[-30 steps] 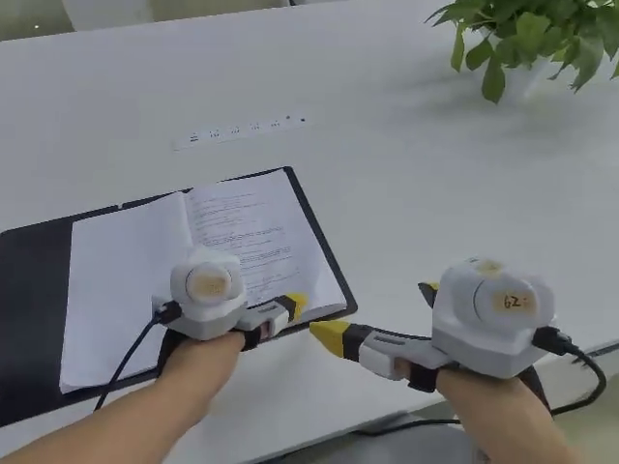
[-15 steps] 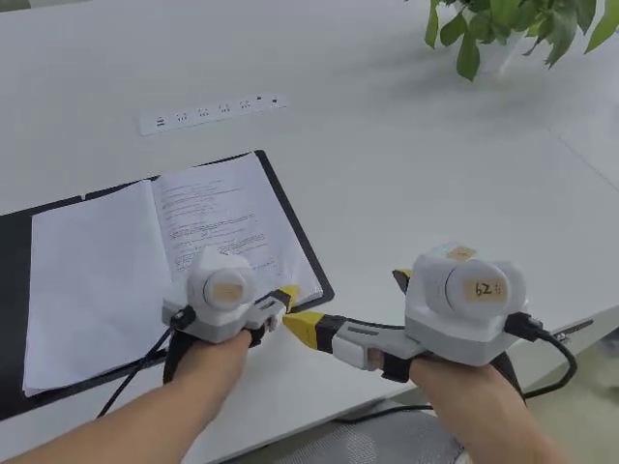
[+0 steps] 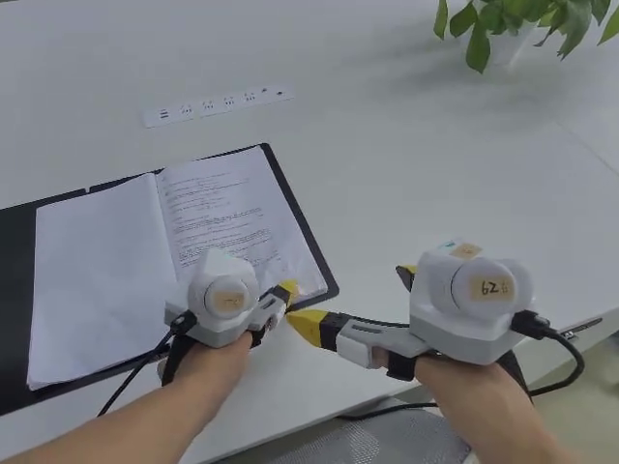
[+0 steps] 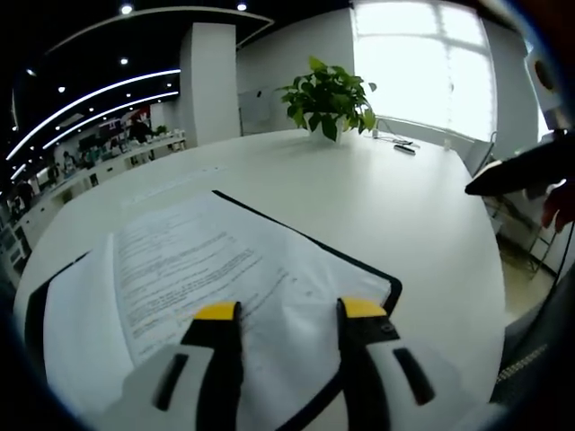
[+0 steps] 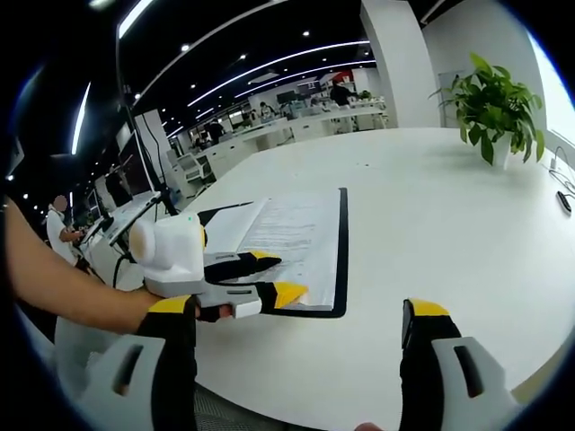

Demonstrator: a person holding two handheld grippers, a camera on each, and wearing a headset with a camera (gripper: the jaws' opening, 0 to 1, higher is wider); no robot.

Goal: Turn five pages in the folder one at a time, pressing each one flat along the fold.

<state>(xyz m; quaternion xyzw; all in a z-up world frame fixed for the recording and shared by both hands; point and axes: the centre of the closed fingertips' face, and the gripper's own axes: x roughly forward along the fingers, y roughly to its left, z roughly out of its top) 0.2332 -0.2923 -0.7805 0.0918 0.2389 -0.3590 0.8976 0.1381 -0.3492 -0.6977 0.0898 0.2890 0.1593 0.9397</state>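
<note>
Folder (image 3: 14, 309) lay open at 11 o'clock from my left gripper (image 4: 287, 314), jaws released astride the page corner (image 4: 359, 278). Right gripper (image 5: 296, 307) hung open at 3 o'clock. I judged: pinch one sheet only.

The open black folder with white pages (image 3: 106, 271) runs off the head view's left edge, and its printed lines are too small to read. The white, yellow-tipped left gripper (image 3: 283, 298) covers part of the page's near edge. Beyond the folder, the leafy green potted plant (image 3: 484, 39) is cut by the top edge, its pot blurred. In the left gripper view the jaws hide the folder's near edge.
</note>
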